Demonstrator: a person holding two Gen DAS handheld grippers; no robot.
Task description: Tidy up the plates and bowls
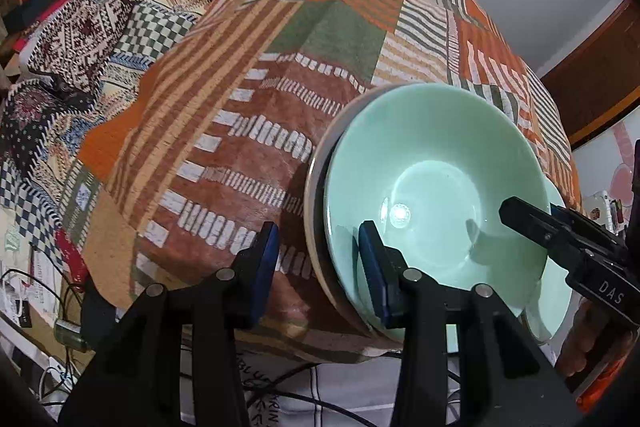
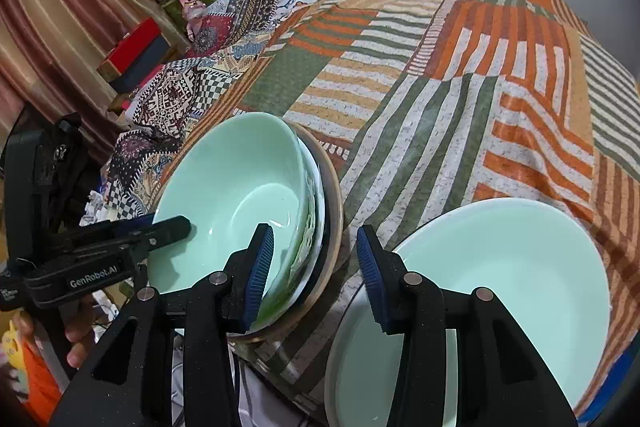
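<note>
A: What lies at the far left of the left wrist view?

B: A checked blanket (image 1: pixel 92 39), bunched beside the striped cloth (image 1: pixel 248 115) that covers the table. Cables (image 1: pixel 48 307) trail on the floor below its edge.

A: And the left gripper (image 1: pixel 318 267)?

B: Its jaws stand apart. The left pad hangs over the cloth, the right one sits just inside the near rim of the green bowl (image 1: pixel 436 195). Neither pad presses on the rim, so nothing is clamped.

A: Where does that bowl sit?

B: At the table's near edge, on top of a stack. A brown-rimmed plate (image 1: pixel 314 227) shows under it, and another green rim (image 1: pixel 556 291) peeks out on its right side. From the right, the right gripper (image 1: pixel 520 215) reaches over the bowl's far side.

A: What does the right wrist view show, moving across?

B: A person's hand (image 2: pixel 76 331) holds the left gripper (image 2: pixel 172 227) at the far left, tips over the bowl (image 2: pixel 232 195). Then the stack, whose lower plates (image 2: pixel 320 203) show at the bowl's right side. The right gripper (image 2: pixel 316 263) is open too, with the stack's right edge next to its left pad and bare cloth (image 2: pixel 440 107) in the gap.

A: And furthest right?

B: A second green bowl (image 2: pixel 508 279), resting in a pale plate (image 2: pixel 344 359), just beside the right pad and untouched.
</note>
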